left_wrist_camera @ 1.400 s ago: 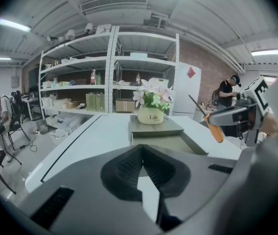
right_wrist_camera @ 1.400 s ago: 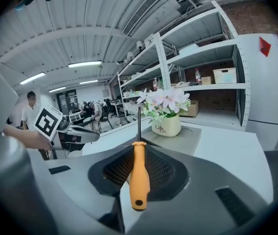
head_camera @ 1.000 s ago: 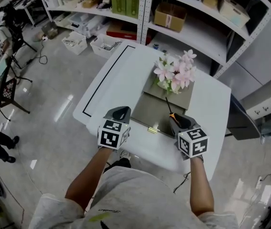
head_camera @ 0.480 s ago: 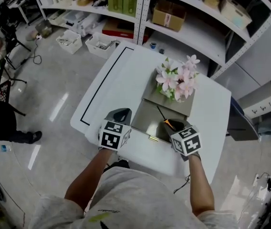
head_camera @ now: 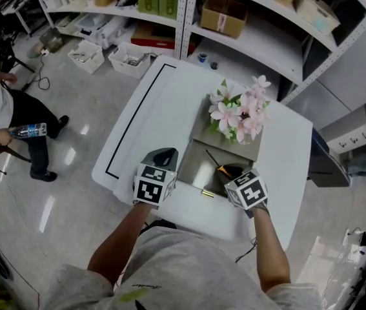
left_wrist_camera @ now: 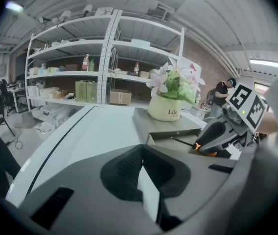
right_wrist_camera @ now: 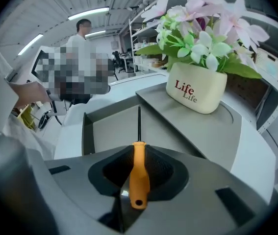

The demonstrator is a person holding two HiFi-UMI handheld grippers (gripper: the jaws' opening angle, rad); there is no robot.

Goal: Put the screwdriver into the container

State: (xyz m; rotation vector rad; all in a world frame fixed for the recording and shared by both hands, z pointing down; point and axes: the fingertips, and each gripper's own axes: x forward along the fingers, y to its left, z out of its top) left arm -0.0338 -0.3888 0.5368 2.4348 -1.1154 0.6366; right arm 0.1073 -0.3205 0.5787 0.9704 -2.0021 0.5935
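An orange-handled screwdriver (right_wrist_camera: pixel 139 175) sits between the jaws of my right gripper (right_wrist_camera: pixel 139 148), which is shut on its handle. Its black shaft (right_wrist_camera: pixel 139 124) points forward over the open grey container (right_wrist_camera: pixel 110 131). In the head view the right gripper (head_camera: pixel 233 172) is at the near right edge of the container (head_camera: pixel 199 166), with the screwdriver (head_camera: pixel 216 165) slanting over the recess. My left gripper (head_camera: pixel 163 155) rests on the white table just left of the container; its jaws (left_wrist_camera: pixel 141 151) are shut with nothing in them. From the left gripper view, the right gripper (left_wrist_camera: pixel 216 137) and the screwdriver's shaft (left_wrist_camera: pixel 183 142) show.
A cream flower pot (right_wrist_camera: pixel 195 91) with pink flowers (head_camera: pixel 237 112) stands on the grey platform behind the container's recess. The white table (head_camera: pixel 157 108) has a black line along its left side. Shelving and floor bins (head_camera: pixel 131 58) lie beyond; a person (head_camera: pixel 2 118) stands far left.
My right gripper has carried the screwdriver left, so its shaft is now over the container's recess. The left gripper has barely moved. A person has walked in at far left.
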